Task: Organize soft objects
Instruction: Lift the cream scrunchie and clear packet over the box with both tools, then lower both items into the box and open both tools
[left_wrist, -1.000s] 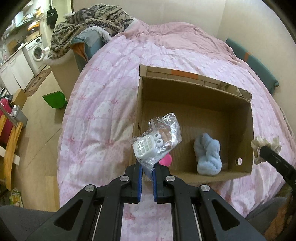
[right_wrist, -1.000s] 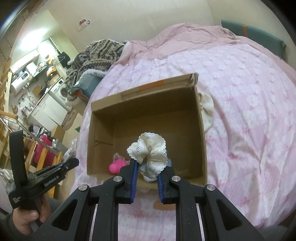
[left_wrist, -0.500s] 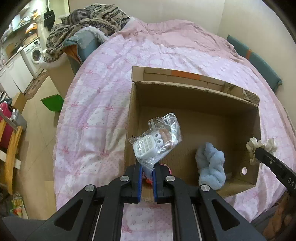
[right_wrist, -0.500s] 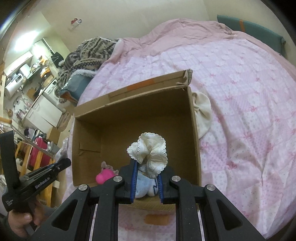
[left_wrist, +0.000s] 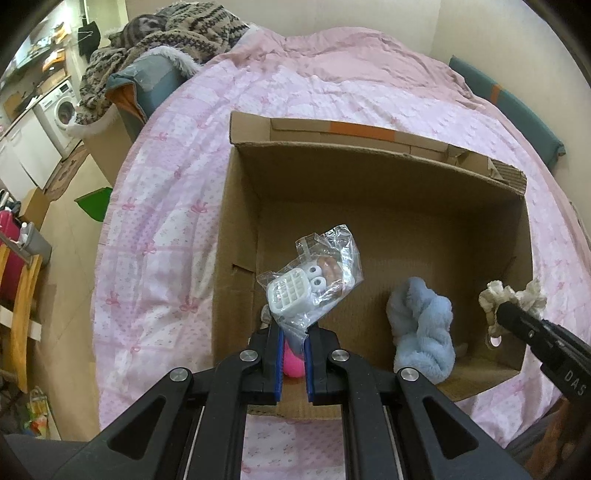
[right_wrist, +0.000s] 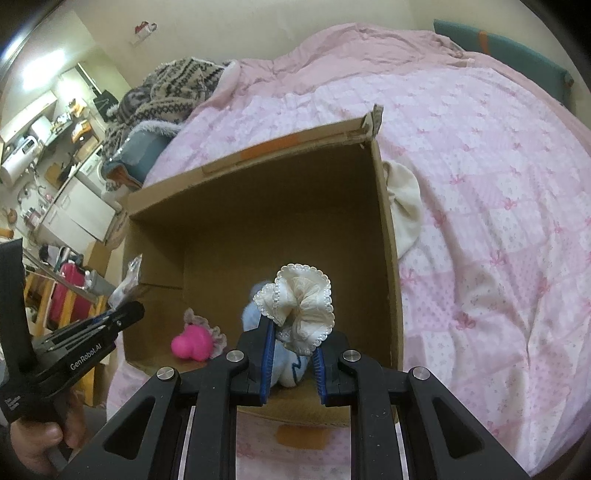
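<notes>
An open cardboard box (left_wrist: 369, 173) stands on the pink bed; it also shows in the right wrist view (right_wrist: 258, 206). My left gripper (left_wrist: 293, 350) is shut on a clear plastic bag of small toys (left_wrist: 314, 280), held over the box's near left part. My right gripper (right_wrist: 291, 350) is shut on a cream frilly scrunchie (right_wrist: 299, 299) over the box's near right part; the scrunchie also shows in the left wrist view (left_wrist: 509, 299). Inside the box lie a light blue fluffy cloth (left_wrist: 424, 332) and a pink soft toy (right_wrist: 192, 341).
The pink quilt (right_wrist: 480, 184) covers the bed. A cream cloth (right_wrist: 404, 206) lies against the box's right outer wall. A patterned knit blanket (left_wrist: 166, 40) is piled at the bed's far left. Floor, a green dustpan (left_wrist: 94, 203) and a washing machine (left_wrist: 61, 110) lie left.
Both grippers have moved forward over the box with their loads still held. The box now fills more of both views and its inside floor shows more fully.
</notes>
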